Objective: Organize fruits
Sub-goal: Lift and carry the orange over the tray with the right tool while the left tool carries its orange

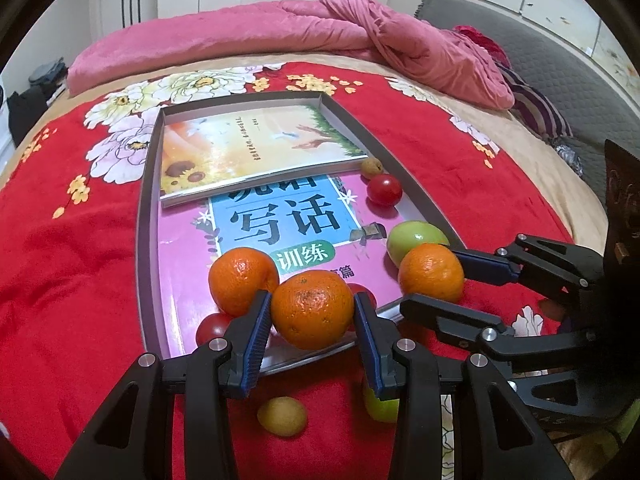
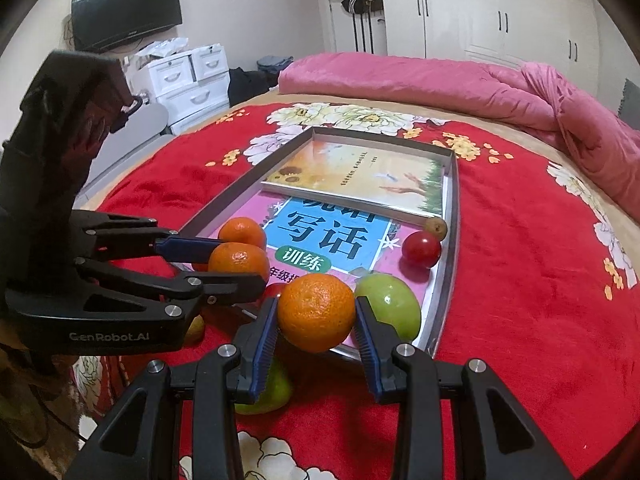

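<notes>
A shallow grey tray (image 1: 149,184) lies on the red flowered bedspread, with two books in it. My left gripper (image 1: 313,310) is shut on an orange (image 1: 312,309) above the tray's near edge. My right gripper (image 2: 316,314) is shut on another orange (image 2: 316,312) at the tray's near right corner; it shows in the left wrist view (image 1: 431,272) too. A third orange (image 1: 242,280) rests in the tray. A green apple (image 2: 390,304), two red tomatoes (image 1: 385,189) (image 1: 212,327) and a small brown fruit (image 1: 372,167) also lie in the tray.
On the bedspread in front of the tray lie a yellow-brown fruit (image 1: 282,416) and a green apple (image 2: 272,390). A rolled pink quilt (image 1: 280,28) lies along the far side of the bed. White drawers (image 2: 188,80) and a wardrobe stand beyond.
</notes>
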`<act>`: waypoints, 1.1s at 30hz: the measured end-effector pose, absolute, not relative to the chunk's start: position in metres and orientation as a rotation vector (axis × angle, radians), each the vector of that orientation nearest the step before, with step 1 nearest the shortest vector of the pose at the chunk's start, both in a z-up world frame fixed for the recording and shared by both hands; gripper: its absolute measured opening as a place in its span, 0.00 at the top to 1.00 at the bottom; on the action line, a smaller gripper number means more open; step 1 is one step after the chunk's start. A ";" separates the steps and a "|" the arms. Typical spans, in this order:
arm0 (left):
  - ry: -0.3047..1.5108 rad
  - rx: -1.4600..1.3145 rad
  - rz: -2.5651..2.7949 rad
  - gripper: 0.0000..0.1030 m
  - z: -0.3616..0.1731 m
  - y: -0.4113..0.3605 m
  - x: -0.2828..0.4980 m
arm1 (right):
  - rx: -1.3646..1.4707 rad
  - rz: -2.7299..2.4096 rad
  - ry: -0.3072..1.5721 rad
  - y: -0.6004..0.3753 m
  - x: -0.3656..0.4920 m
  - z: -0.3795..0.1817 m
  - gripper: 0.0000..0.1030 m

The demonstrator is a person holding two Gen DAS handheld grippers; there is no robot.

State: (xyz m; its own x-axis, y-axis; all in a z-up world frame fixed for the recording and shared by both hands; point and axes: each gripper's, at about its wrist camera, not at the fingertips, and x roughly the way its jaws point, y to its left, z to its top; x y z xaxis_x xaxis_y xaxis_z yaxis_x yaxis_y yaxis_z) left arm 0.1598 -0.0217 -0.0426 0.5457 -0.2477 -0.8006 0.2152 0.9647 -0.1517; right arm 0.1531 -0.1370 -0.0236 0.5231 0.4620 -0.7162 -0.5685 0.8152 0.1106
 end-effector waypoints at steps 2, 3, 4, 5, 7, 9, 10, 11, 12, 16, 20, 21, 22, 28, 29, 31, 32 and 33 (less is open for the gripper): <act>0.955 -0.036 -0.274 0.59 -0.043 -0.021 0.160 | -0.146 0.624 0.817 -0.136 0.155 -0.025 0.63; 0.954 -0.035 -0.274 0.59 -0.042 -0.021 0.160 | -0.148 0.625 0.818 -0.135 0.156 -0.026 0.63; 0.954 -0.034 -0.274 0.59 -0.042 -0.021 0.160 | -0.152 0.625 0.820 -0.134 0.157 -0.026 0.63; 0.953 -0.033 -0.274 0.59 -0.042 -0.021 0.160 | -0.154 0.627 0.823 -0.133 0.158 -0.028 0.63; 0.952 -0.023 -0.271 0.59 -0.042 -0.022 0.161 | -0.161 0.629 0.825 -0.131 0.160 -0.029 0.63; 0.949 -0.005 -0.268 0.59 -0.041 -0.023 0.161 | -0.170 0.634 0.829 -0.130 0.161 -0.031 0.63; 0.948 -0.001 -0.268 0.59 -0.041 -0.023 0.160 | -0.171 0.634 0.831 -0.129 0.162 -0.032 0.63; 0.948 0.001 -0.268 0.59 -0.041 -0.024 0.161 | -0.168 0.635 0.834 -0.129 0.163 -0.033 0.63; 0.948 0.005 -0.269 0.59 -0.041 -0.024 0.161 | -0.166 0.635 0.837 -0.130 0.164 -0.033 0.63; 0.948 0.011 -0.271 0.59 -0.042 -0.025 0.161 | -0.161 0.633 0.846 -0.131 0.167 -0.035 0.63; 0.947 0.018 -0.269 0.59 -0.042 -0.026 0.161 | -0.153 0.638 0.851 -0.132 0.168 -0.035 0.63; 0.947 0.021 -0.268 0.59 -0.042 -0.026 0.161 | -0.152 0.639 0.852 -0.132 0.169 -0.035 0.63; 0.946 0.023 -0.268 0.59 -0.042 -0.027 0.161 | -0.153 0.641 0.852 -0.132 0.169 -0.036 0.63; 0.945 0.025 -0.269 0.59 -0.043 -0.027 0.161 | -0.150 0.645 0.853 -0.132 0.170 -0.036 0.63; 0.945 0.025 -0.269 0.59 -0.042 -0.027 0.161 | -0.151 0.644 0.853 -0.132 0.170 -0.036 0.63; 0.945 0.023 -0.269 0.59 -0.042 -0.027 0.161 | -0.150 0.644 0.854 -0.132 0.170 -0.036 0.63; 0.945 0.023 -0.269 0.59 -0.042 -0.027 0.161 | -0.147 0.645 0.856 -0.132 0.171 -0.036 0.63; 0.945 0.024 -0.268 0.58 -0.042 -0.027 0.161 | -0.144 0.646 0.858 -0.132 0.171 -0.037 0.63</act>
